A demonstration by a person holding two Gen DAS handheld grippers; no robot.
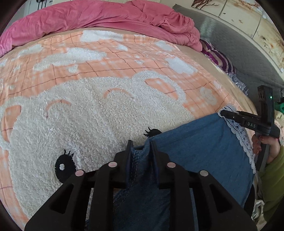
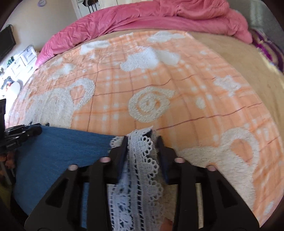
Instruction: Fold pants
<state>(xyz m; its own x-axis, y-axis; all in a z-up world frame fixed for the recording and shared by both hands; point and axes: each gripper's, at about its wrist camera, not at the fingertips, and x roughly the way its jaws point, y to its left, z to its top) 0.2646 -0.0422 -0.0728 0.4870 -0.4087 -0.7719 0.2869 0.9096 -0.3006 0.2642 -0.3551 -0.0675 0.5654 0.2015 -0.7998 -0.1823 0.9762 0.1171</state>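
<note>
The blue denim pants with a white lace hem are held up, stretched between both grippers above the bed. My left gripper is shut on the denim end of the pants. My right gripper is shut on the lace hem. In the left wrist view the right gripper shows at the far right, pinching the lace corner. In the right wrist view the left gripper shows at the left edge, on the blue cloth.
The bed is covered by an orange checked blanket with fluffy white patterns. A crumpled pink duvet lies along the far side. A purple striped cloth and grey quilt lie at the right. White drawers stand at left.
</note>
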